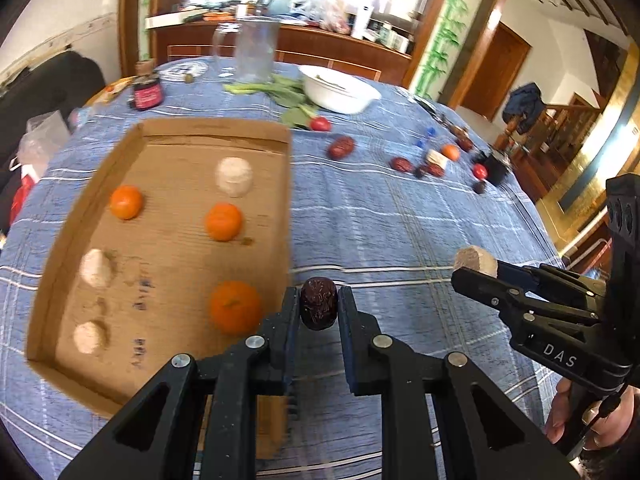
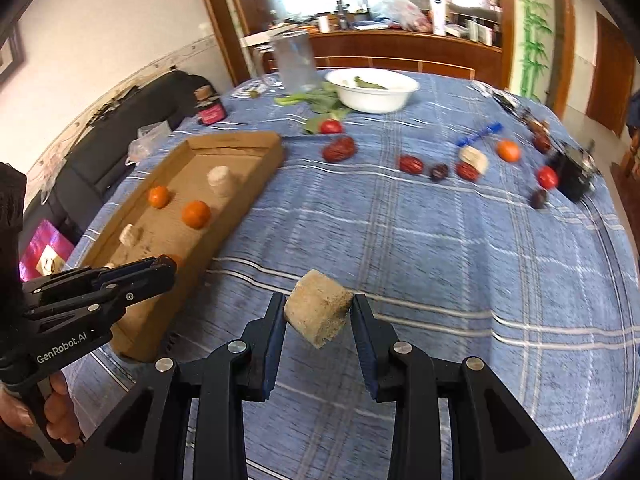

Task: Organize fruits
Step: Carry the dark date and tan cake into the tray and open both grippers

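My left gripper (image 1: 319,304) is shut on a dark red date (image 1: 319,302), held above the right wall of the cardboard tray (image 1: 216,130). The tray holds three oranges (image 1: 223,221) and three pale round cakes (image 1: 234,176). My right gripper (image 2: 319,314) is shut on a beige cake block (image 2: 318,312) above the blue checked cloth, right of the tray (image 2: 236,140). In the left wrist view the right gripper (image 1: 474,266) shows at the right with its block (image 1: 476,259). Loose dates (image 2: 339,149), an orange (image 2: 508,150) and tomatoes (image 2: 547,177) lie on the far cloth.
A white bowl (image 2: 372,96) with greens, a clear jug (image 2: 294,62) and a dark jar (image 2: 210,110) stand at the far side of the table. A black box (image 2: 572,176) sits at the right edge. A dark sofa lies left of the table.
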A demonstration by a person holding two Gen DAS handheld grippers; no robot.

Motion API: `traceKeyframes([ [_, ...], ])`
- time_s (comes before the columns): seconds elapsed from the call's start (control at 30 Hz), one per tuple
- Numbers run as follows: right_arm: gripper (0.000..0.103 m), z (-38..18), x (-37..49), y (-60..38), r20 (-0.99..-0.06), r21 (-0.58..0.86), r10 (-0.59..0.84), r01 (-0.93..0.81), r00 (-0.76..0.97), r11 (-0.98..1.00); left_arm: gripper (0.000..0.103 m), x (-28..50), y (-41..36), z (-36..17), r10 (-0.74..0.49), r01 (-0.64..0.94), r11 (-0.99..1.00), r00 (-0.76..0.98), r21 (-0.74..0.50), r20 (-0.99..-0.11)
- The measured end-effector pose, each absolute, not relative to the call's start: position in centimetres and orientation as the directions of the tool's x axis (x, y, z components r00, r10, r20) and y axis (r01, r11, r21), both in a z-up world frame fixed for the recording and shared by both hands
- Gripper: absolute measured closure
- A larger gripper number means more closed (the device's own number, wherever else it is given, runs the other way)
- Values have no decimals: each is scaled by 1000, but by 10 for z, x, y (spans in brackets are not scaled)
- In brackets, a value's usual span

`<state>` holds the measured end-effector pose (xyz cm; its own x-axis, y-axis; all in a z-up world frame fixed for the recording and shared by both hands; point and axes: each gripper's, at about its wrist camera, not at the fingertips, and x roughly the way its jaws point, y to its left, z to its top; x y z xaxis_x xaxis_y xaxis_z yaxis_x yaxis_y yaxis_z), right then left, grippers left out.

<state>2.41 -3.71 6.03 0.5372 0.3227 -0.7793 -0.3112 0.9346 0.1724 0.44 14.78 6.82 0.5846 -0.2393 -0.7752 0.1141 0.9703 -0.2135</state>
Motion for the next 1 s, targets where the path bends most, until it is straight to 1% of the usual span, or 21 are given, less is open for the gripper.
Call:
traceKeyframes([
  [0.3, 67, 68, 43, 19, -765, 192, 396, -406, 508, 893, 85, 2, 219, 67, -137, -27, 981, 609, -193, -781],
  [0.5, 67, 67, 56, 60, -764, 191, 432, -471, 479, 861, 85, 2, 251, 57, -82, -95, 980, 600, -174, -795],
  [0.77, 67, 48, 73, 111, -783, 230, 482, -537, 393, 812, 85, 4, 264, 43, -74, -119, 978, 574, -172, -816],
  [1.0, 66, 27, 82, 140, -813, 236, 480, -567, 330, 790, 85, 10, 265, 33, -77, -117, 979, 557, -170, -827],
])
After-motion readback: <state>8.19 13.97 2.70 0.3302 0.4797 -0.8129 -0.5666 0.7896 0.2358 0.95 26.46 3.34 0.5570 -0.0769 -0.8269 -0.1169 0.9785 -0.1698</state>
